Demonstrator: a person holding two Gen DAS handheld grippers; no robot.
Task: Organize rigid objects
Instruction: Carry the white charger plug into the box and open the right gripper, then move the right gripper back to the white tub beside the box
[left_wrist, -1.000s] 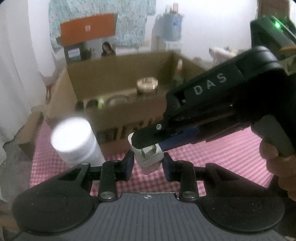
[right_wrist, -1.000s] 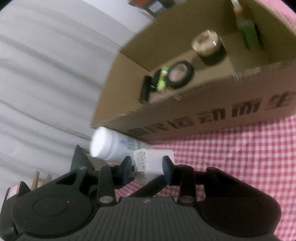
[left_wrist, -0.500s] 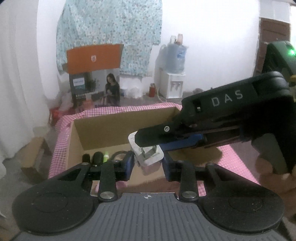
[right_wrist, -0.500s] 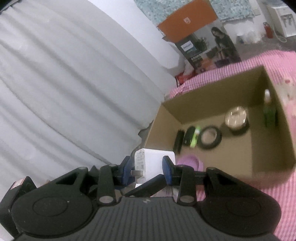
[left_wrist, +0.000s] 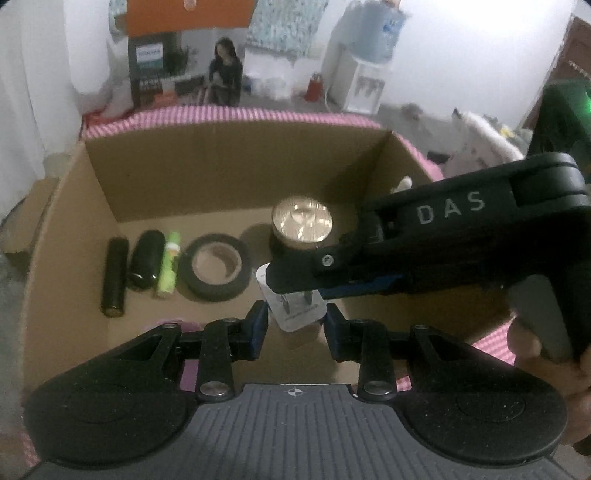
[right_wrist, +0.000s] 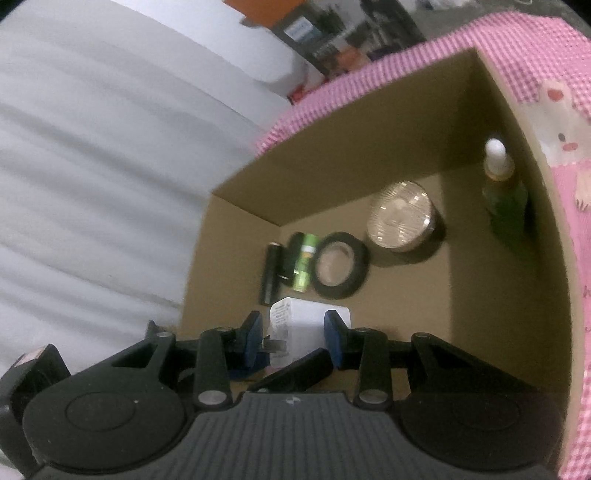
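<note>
I have the white charger (right_wrist: 308, 325) over the open cardboard box (left_wrist: 229, 177), above its near edge and not yet set down. My right gripper (right_wrist: 293, 338) is clamped on it, pads pressing both sides, prongs pointing toward the left pad. In the left wrist view the right gripper (left_wrist: 295, 282) comes in from the right with the charger (left_wrist: 295, 308) at its tip. The left gripper (left_wrist: 294, 326) sits just beneath, its pads flanking the charger's lower end, and I cannot tell whether they actually press it or only stand beside it.

As for progress, I judge the job well along. Already on the box floor I count 6 items: a slim black stick (left_wrist: 115, 277), a thicker black cylinder (left_wrist: 146, 260), a small green tube (left_wrist: 170, 269), a roll of black tape (left_wrist: 218, 267), a round silver-lidded tin (left_wrist: 302, 221), and in the right wrist view a green bottle (right_wrist: 504, 192) standing in the far right corner. The first 4 lie side by side in a tidy row. Something purple (left_wrist: 184, 326) peeks out near the front wall; I cannot make out what it is.

What is left, as I see it: lower the charger into the bare floor in front of the tape and let go. Whether more items wait outside the box, neither view shows.
</note>
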